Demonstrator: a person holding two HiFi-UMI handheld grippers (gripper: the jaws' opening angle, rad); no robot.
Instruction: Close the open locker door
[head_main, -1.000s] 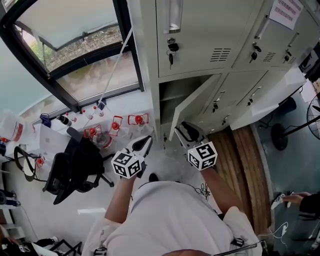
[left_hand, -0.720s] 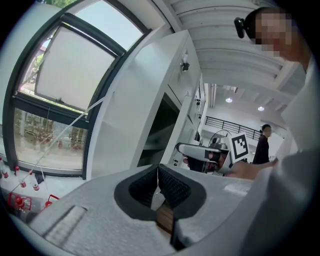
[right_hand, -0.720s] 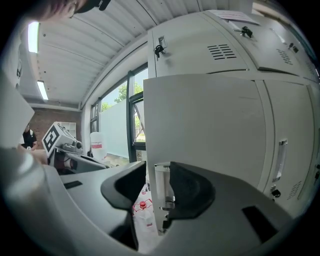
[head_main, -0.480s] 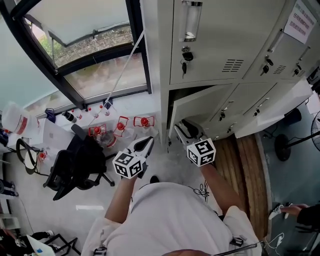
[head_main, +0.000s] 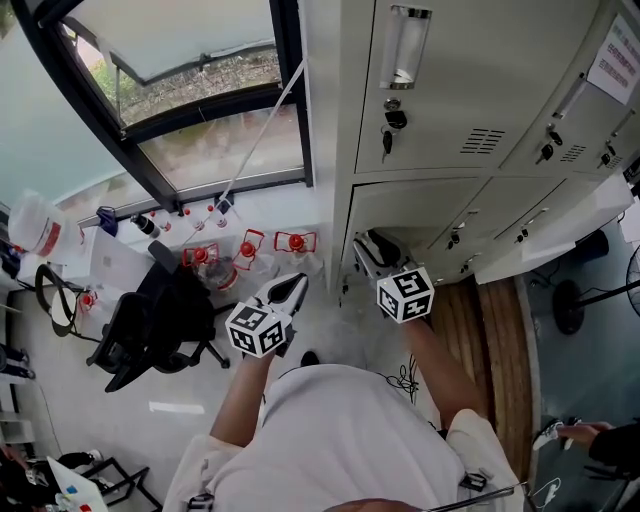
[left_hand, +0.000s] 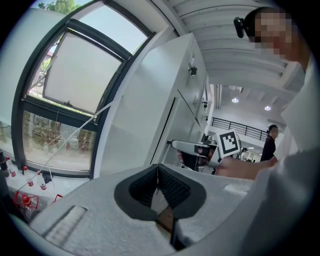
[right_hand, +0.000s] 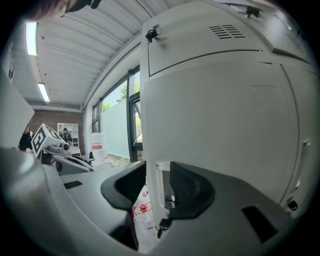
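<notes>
The grey lower locker door (head_main: 405, 212) lies almost flush with the locker bank; in the right gripper view its face (right_hand: 215, 125) fills the picture's right side. My right gripper (head_main: 368, 246) is at the door's left edge. Its jaws stand apart, open (right_hand: 157, 187), with the door's pale handle (right_hand: 163, 186) between them and a key (right_hand: 161, 226) hanging below. My left gripper (head_main: 293, 286) hangs to the left, away from the lockers, shut (left_hand: 158, 172) on nothing.
Another locker door (head_main: 545, 235) juts open at the right. The upper locker has keys (head_main: 394, 118) in its lock. A black office chair (head_main: 150, 330) and red-capped bottles (head_main: 240, 250) stand on the floor left of the lockers, below the window (head_main: 190, 90). A person's hand (head_main: 585, 435) shows at the lower right.
The lower door has swung from wide open to almost flush with the lockers. My right gripper followed it in toward the lockers. The left gripper has stayed put.
</notes>
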